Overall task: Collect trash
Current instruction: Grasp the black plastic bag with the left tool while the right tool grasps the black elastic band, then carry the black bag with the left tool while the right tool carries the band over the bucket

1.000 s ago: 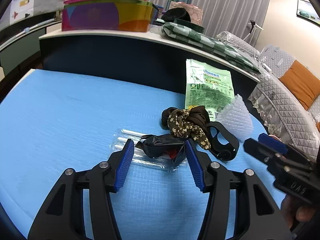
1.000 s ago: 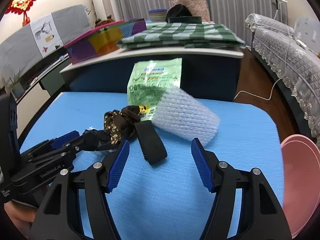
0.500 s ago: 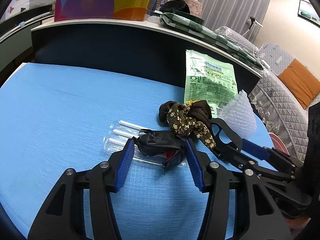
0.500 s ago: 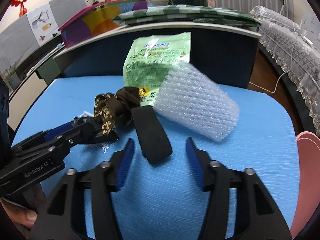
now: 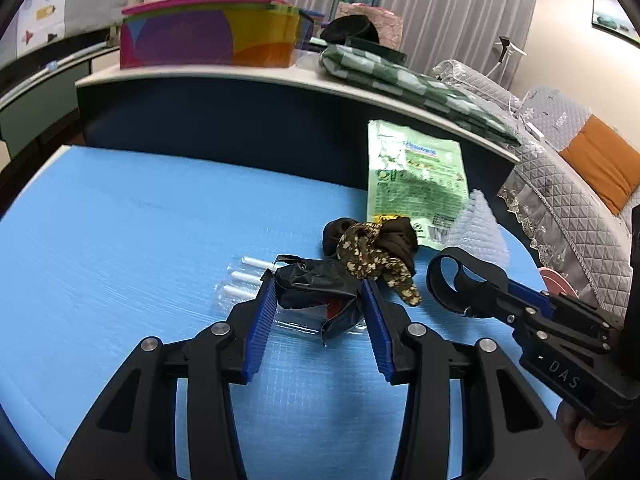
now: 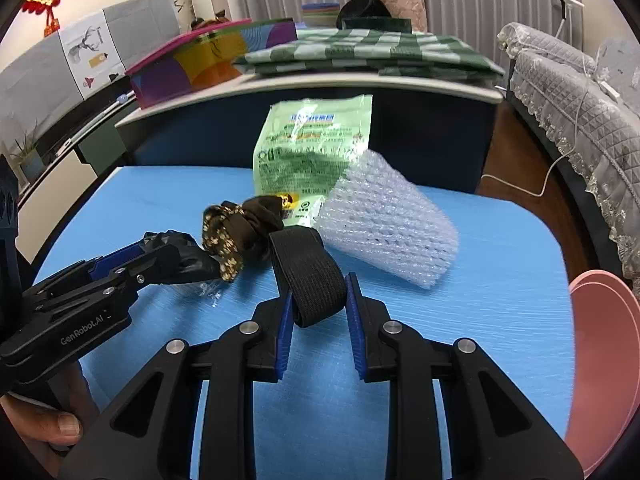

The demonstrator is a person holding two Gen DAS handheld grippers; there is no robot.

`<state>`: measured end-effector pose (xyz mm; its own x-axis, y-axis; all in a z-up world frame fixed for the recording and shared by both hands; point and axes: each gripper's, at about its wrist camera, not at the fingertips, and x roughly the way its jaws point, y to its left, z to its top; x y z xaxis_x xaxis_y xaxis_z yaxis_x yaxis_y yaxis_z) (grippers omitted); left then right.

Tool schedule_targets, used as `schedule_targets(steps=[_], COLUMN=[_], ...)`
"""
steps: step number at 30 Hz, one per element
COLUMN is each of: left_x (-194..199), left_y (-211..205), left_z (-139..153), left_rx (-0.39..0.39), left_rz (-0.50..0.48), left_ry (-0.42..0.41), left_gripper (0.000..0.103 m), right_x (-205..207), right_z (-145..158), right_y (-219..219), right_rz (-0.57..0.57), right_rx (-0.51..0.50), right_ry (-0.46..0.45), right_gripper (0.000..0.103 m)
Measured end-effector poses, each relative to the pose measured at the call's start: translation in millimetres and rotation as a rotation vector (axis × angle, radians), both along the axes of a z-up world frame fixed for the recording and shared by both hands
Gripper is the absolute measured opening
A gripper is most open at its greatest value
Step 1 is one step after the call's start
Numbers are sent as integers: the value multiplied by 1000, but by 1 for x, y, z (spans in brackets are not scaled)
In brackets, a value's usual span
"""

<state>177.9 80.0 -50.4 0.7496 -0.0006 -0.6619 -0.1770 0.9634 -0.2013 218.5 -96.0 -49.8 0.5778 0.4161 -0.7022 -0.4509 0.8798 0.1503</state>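
Observation:
Trash lies on a blue table (image 5: pixel 120 240). A crumpled black plastic bag (image 5: pixel 316 288) lies on a clear packet of white sticks (image 5: pixel 244 276). My left gripper (image 5: pixel 320 292) has its blue pads on either side of the black bag, closed in on it. A black elastic band (image 6: pixel 308 272) lies beside a brown patterned scrunchie (image 6: pixel 236 228). My right gripper (image 6: pixel 318 300) is closed on the band's near end. Behind lie a green printed packet (image 6: pixel 312 148) and a bubble wrap sleeve (image 6: pixel 384 220).
A pink bin rim (image 6: pixel 604 352) stands at the table's right edge. A dark blue counter (image 5: pixel 224 120) behind the table carries a colourful box (image 5: pixel 208 40) and green checked cloth (image 5: pixel 400 76). A grey sofa (image 5: pixel 560 184) stands at the right.
Both grippers moved forward and narrowed. The left closed around the black bag. The right slid left from the bubble wrap and closed on the black band.

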Motion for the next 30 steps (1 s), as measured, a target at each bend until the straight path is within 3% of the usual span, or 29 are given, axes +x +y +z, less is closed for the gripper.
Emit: schedule_targets(steps=[30], left_x=[-67], left_y=[-51], left_z=[52], left_rx=[119], left_rz=[-79], left_ry=[-104], left_gripper=[43], right_x=[-74], right_z=[71], right_y=[-66], right_rz=[-79], right_rx=[51], right_ry=[-150], right_gripper=[25])
